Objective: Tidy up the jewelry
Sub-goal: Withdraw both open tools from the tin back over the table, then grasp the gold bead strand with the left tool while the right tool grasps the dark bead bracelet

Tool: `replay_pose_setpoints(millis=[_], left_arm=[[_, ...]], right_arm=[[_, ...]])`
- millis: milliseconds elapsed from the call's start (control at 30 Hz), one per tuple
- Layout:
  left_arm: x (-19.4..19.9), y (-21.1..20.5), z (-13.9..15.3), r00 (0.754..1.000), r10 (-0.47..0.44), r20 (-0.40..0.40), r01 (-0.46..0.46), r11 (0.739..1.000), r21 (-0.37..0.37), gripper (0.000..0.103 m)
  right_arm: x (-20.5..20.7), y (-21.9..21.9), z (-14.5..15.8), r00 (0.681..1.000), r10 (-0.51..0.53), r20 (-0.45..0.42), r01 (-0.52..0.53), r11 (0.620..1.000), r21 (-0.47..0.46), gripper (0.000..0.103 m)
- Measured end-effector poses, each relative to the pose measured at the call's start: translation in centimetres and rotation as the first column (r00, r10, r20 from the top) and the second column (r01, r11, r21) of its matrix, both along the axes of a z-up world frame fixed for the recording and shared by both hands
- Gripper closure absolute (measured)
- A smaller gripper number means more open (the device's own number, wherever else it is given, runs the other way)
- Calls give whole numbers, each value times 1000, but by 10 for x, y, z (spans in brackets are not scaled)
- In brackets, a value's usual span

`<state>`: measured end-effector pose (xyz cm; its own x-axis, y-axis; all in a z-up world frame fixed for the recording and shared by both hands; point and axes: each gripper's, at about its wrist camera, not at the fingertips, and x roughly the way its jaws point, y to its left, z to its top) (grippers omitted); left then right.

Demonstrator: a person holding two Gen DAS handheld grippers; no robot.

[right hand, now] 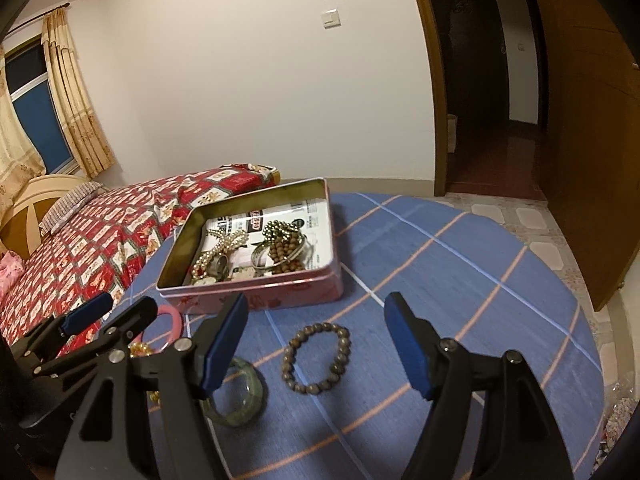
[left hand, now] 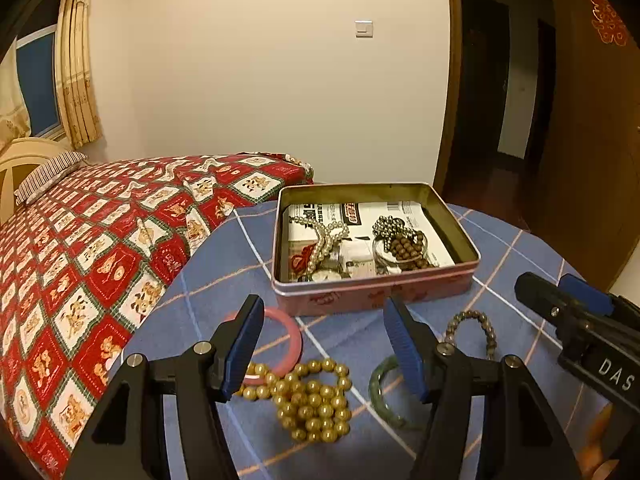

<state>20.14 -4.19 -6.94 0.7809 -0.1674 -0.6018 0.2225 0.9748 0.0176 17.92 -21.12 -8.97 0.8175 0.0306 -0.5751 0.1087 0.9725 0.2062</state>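
A pink tin box (left hand: 376, 292) stands open on the blue checked table, holding pearl strings, dark beads and a clear bangle on newspaper. It also shows in the right wrist view (right hand: 256, 294). In front of it lie a pink bangle (left hand: 286, 340), a heap of gold beads (left hand: 314, 400), a green jade bangle (left hand: 380, 396) and a brown bead bracelet (left hand: 474, 332). My left gripper (left hand: 324, 348) is open and empty above the gold beads. My right gripper (right hand: 316, 346) is open and empty above the brown bead bracelet (right hand: 318, 358), with the jade bangle (right hand: 240, 396) by its left finger.
A bed with a red patterned cover (left hand: 80, 248) lies left of the table. The round table edge (right hand: 580, 320) curves at the right, with tiled floor and an open wooden door (right hand: 580, 160) beyond. The right gripper's body (left hand: 580, 328) reaches in at the right in the left wrist view.
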Motion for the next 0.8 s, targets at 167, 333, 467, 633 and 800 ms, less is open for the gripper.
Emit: replay_pose_setpoints(millis=[167, 333, 467, 633, 800], left_arm=[[-14, 5, -2, 1000, -7, -5, 7, 1000, -3, 40], [-26, 28, -16, 998, 9, -63, -12, 999, -38, 40], [-31, 48, -28, 993, 28, -110, -33, 999, -43, 40], [-32, 75, -42, 984, 80, -162, -87, 995, -39, 40], [-24, 95, -51, 972, 118, -203, -138, 987, -88, 40]], right_arm=[[-9, -1, 1, 1000, -4, 1, 4, 1000, -10, 29], [-17, -6, -3, 1000, -28, -11, 28, 999, -36, 29], [-20, -12, -11, 999, -30, -37, 29, 999, -18, 29], [-25, -16, -17, 998, -26, -56, 25, 1000, -18, 29], [-24, -15, -22, 997, -10, -78, 9, 1000, -8, 29]])
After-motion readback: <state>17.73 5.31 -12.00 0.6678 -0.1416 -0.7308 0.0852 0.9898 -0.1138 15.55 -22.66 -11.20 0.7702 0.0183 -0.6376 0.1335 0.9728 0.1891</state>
